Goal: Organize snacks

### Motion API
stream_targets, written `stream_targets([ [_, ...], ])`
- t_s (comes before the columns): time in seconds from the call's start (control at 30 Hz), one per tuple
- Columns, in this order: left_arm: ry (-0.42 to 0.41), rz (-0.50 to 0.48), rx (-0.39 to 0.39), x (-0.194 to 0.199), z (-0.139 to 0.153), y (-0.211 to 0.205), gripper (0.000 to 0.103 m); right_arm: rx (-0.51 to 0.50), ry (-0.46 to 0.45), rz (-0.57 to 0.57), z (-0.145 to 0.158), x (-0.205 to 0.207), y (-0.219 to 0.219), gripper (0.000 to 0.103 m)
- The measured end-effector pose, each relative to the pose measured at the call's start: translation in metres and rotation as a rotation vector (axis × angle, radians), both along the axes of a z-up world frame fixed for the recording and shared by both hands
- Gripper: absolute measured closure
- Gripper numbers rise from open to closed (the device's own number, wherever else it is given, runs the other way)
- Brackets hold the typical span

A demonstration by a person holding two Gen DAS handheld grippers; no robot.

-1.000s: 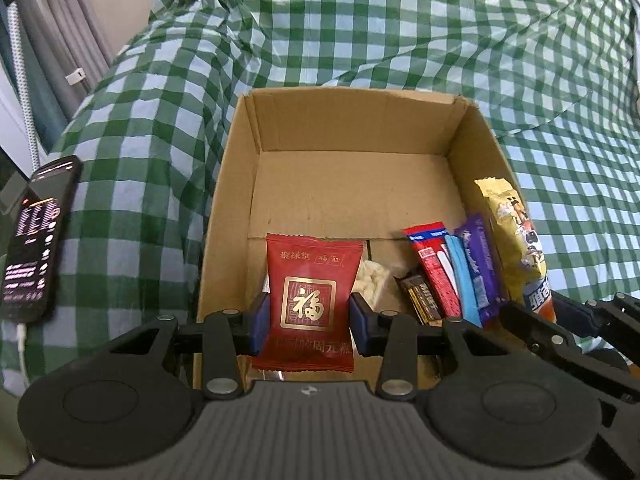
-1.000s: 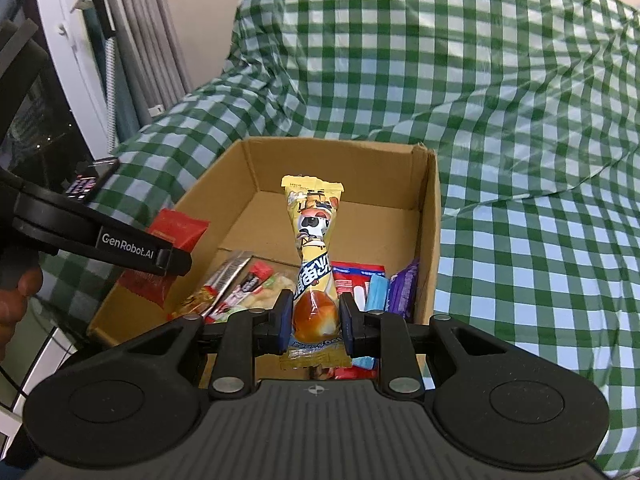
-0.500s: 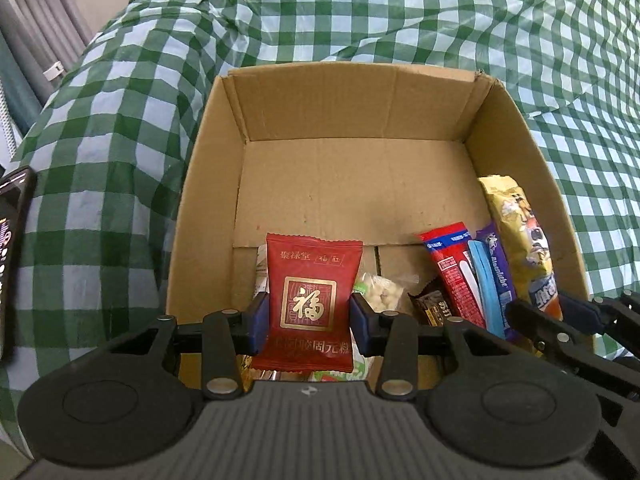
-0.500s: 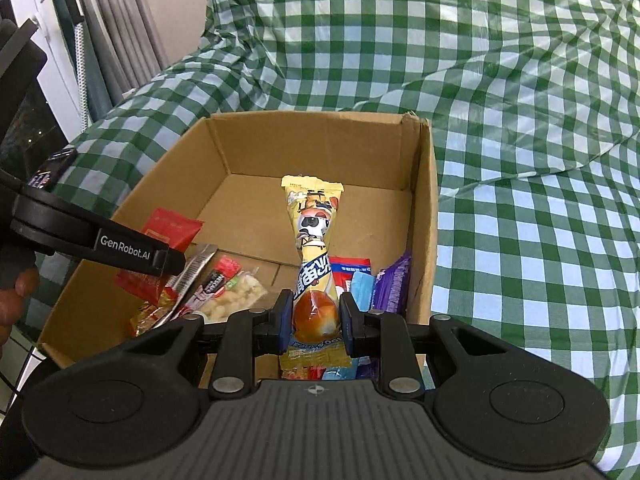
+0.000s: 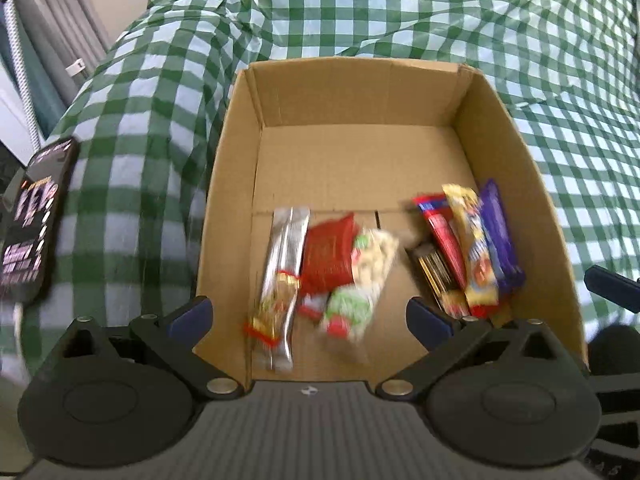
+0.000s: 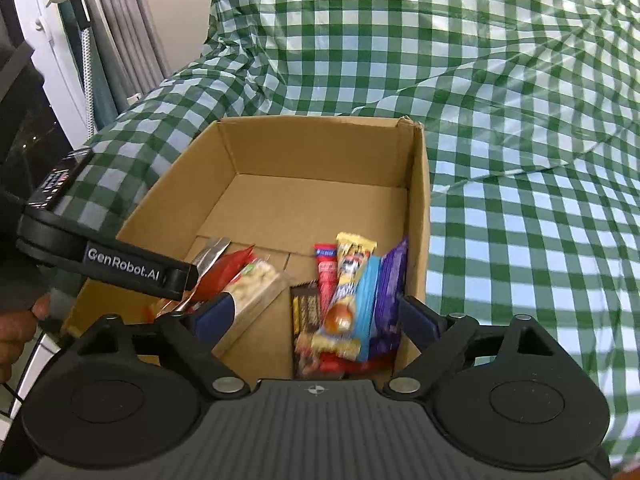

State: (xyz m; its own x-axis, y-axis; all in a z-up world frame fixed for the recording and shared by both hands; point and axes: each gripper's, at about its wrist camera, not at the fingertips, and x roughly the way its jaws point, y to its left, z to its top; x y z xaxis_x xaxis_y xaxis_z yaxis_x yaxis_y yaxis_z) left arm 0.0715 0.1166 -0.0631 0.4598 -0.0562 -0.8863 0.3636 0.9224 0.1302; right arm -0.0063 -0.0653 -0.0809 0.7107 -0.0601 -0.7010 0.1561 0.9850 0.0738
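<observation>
While both grippers (left [image 5: 308, 314], right [image 6: 316, 318]) have just spread wide and empty, snacks lie in the cardboard box [image 5: 352, 96].

Box [image 5: 232, 184] ahead of and below both tools, on checked cloth [image 5: 400, 12]; in box, left tool [image 5: 308, 314] view: foil bar [image 5: 282, 280] leftmost, square packet [image 5: 328, 256] just right of it, nut bar [image 5: 368, 276] overlapping packet's right edge; upright wrapper row [image 5: 468, 248] against right wall; phone [image 5: 30, 224] on cloth left of box.
</observation>
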Motion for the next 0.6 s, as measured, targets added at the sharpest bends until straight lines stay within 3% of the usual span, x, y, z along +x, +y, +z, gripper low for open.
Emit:
stream_targets([
  [0.37,-0.100,0.013,-0.011,-0.091,0.026,0.034,0.000,-0.073,-0.040,-0.001,0.028,-0.075,0.046,0.005],
  [0.6,-0.163,0.035,-0.038,-0.125,0.047,0.052,0.000,-0.164,-0.116,0.032,0.046,-0.108,0.067,0.002],
])
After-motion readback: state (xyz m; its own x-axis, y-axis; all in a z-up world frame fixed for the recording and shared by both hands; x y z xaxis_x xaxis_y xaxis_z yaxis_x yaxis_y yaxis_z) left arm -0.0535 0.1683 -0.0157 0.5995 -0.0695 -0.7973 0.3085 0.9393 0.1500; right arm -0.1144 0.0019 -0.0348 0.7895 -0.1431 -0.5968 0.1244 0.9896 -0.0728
